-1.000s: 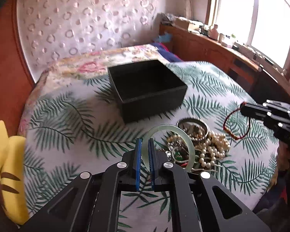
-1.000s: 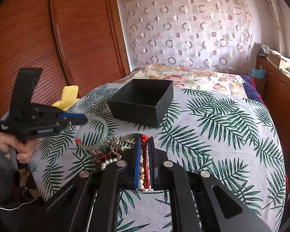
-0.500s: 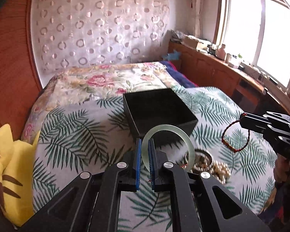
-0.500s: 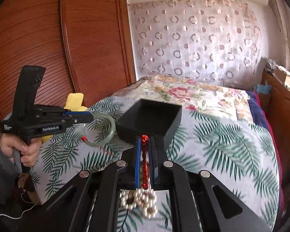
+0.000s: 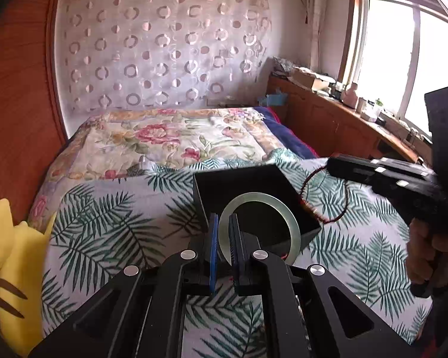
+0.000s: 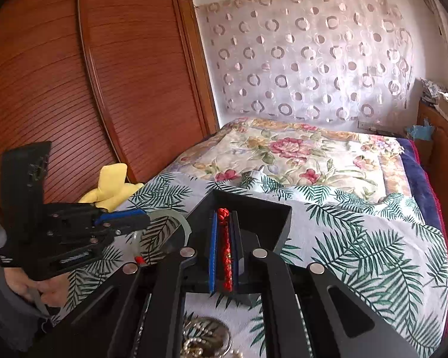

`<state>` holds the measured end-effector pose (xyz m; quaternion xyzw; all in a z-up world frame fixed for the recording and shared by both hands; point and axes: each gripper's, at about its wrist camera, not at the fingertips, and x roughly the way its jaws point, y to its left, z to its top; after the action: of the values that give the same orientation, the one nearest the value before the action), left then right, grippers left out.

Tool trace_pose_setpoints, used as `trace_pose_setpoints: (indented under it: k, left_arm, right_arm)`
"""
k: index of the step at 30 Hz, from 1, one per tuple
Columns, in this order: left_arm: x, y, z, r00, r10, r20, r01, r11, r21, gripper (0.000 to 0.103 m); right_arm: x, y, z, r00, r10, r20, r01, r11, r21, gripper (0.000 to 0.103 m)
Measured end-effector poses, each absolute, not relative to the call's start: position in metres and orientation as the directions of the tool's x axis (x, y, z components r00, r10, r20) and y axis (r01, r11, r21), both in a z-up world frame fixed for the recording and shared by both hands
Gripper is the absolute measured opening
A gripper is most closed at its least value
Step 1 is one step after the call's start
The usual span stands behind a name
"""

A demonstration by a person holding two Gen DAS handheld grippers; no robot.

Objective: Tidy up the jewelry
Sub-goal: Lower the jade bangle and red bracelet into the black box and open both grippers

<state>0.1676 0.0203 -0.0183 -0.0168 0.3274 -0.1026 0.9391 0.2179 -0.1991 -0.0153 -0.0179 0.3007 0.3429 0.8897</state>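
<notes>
Left claw [image 5: 222, 238] pinches jade bangle [image 5: 283, 208] upright, edge-on over box [image 5: 254, 185]

Bright window [image 5: 403, 59], slatted wooden wardrobe [image 6: 89, 89], circle-patterned curtain [image 5: 164, 53] behind bed [image 5: 170, 140].

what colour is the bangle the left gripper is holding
Pale translucent green, like jade. The bangle shows best in the left wrist view.
</notes>
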Motion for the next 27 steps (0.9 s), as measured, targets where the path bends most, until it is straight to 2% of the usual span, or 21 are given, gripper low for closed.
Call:
trace_pose_setpoints:
  k: [5, 9, 19, 27]
  left_arm:
    - [0.181, 0.021, -0.014, 0.767, -0.195, -0.611, 0.170, 0.980, -0.100, 0.006]
    - [0.194, 0.019, -0.017, 0.761, -0.192, -0.620, 0.164, 0.981, -0.103, 0.006]
    - [0.223, 0.001, -0.043, 0.714, -0.188, -0.675, 0.167, 0.981, -0.096, 0.007]
    - [0.216, -0.006, -0.041, 0.722, -0.186, -0.667, 0.187, 0.980, -0.070, 0.006]
  right_arm:
    - [0.235, -0.190, -0.035, 0.560, 0.568, -0.604, -0.602, 0.779, 0.174, 0.012]
    - [0.244, -0.193, -0.046, 0.544, 0.553, -0.632, -0.584, 0.790, 0.188, 0.040]
    - [0.228, -0.213, -0.047, 0.567, 0.532, -0.629, -0.568, 0.805, 0.170, 0.041]
    - [0.199, -0.217, -0.055, 0.551, 0.529, -0.645, -0.596, 0.791, 0.139, 0.041]
